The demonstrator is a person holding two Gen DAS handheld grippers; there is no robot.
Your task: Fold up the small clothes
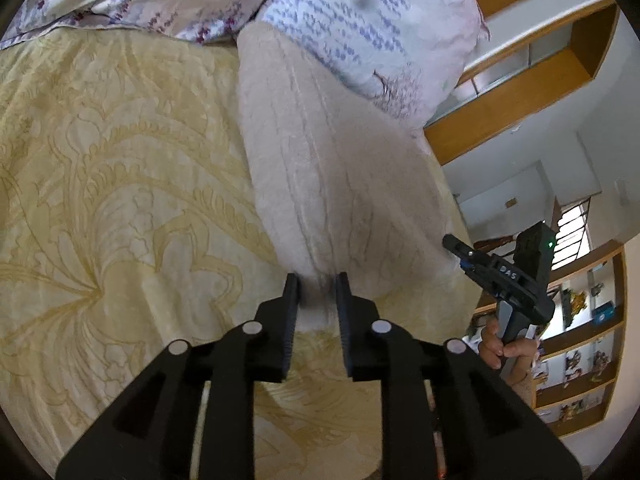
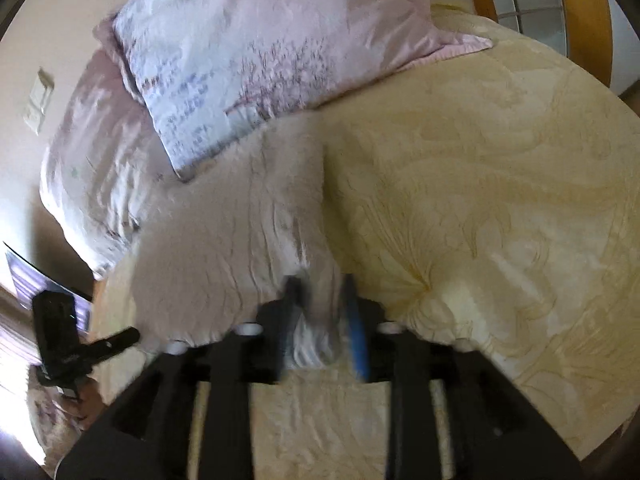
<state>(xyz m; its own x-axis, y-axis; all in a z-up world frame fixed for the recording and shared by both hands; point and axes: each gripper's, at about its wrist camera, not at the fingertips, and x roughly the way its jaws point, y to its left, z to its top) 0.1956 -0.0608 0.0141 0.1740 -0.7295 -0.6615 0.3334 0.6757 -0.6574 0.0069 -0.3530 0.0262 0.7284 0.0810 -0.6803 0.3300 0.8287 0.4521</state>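
Between right gripper [image 2: 320, 304] jaws, blurred garment [image 2: 248, 220] (grip unclear).

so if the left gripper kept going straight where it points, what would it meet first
The pale fuzzy knit garment: its near edge already sits between the left gripper fingers. Beyond that the line seems to run along the cloth towards the floral lilac pillow, though depth is unclear.

A bed [image 1: 100, 160] with a yellow patterned cover filled the frame. A pale garment [image 1: 320, 168] lay at centre. Pillows [image 1: 360, 20] sat along the top.
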